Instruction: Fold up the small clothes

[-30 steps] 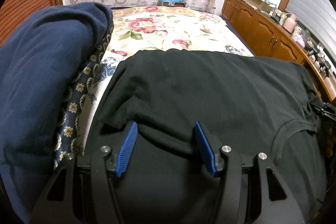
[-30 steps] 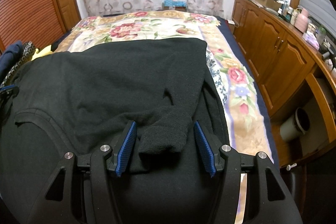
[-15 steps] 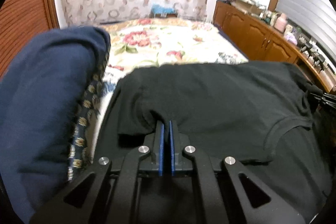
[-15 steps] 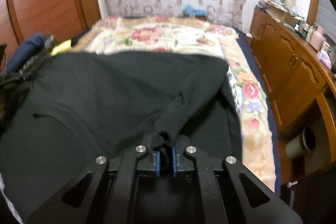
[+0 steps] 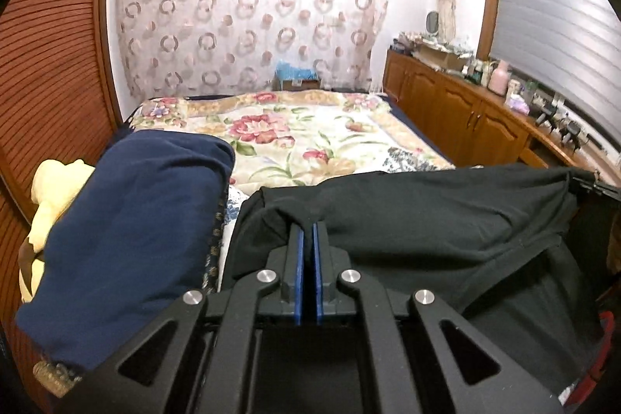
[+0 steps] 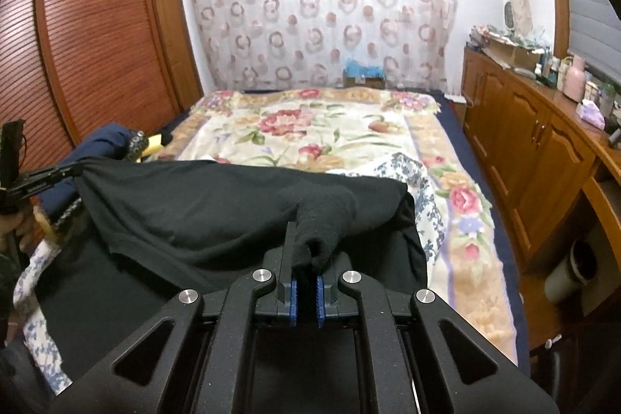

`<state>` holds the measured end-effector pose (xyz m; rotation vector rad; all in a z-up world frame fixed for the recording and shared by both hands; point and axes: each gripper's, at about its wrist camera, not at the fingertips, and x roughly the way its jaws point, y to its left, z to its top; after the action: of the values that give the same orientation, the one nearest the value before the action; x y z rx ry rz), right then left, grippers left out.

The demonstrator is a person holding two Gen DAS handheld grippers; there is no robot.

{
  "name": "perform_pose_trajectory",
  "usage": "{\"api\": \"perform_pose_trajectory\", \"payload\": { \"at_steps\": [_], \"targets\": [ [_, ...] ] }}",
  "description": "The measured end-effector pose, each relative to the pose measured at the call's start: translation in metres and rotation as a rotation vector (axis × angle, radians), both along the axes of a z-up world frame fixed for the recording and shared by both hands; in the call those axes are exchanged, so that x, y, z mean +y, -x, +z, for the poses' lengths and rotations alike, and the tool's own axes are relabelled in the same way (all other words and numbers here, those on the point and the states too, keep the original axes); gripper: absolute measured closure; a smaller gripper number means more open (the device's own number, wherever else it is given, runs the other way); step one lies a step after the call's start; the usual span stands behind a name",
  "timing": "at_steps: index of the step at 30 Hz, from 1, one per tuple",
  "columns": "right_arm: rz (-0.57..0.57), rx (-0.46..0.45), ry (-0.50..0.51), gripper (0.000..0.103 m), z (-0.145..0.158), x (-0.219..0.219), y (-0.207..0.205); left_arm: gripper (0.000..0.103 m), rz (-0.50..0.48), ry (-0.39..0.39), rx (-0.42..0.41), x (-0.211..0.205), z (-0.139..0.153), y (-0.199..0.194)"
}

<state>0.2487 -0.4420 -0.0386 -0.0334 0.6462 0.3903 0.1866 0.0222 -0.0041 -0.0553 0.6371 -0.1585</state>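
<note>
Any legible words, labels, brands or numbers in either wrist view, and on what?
None can be read.
Black garment: no print or tag showing.
Boxes and bottles on the wooden cabinets: any labels are too small and blurred.
Blue package by the curtain: no text resolvable.

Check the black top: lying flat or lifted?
Lifted. Both tongs, left and right, are shut on the black top, whose near edge hangs taut between them above the bed.
</note>
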Motion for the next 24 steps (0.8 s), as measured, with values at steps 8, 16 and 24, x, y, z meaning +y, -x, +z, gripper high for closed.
{"api": "perform_pose_trajectory", "payload": {
  "at_steps": [8,16,24],
  "targets": [
    [0.015,-0.033,-0.011,0.099,0.004,0.001,0.058,0.101,-0.009,-0.002,-0.065,0.011,0.005,0.057],
    [0.007,-0.029,-0.005,0.099,-0.008,0.003,0.106,0.101,-0.015,-0.002,-0.069,0.017,-0.008,0.101],
    [0.010,-0.023,0.001,0.099,-0.008,0.000,0.152,0.101,-0.027,0.005,-0.059,0.020,-0.008,0.136]
  ]
}}
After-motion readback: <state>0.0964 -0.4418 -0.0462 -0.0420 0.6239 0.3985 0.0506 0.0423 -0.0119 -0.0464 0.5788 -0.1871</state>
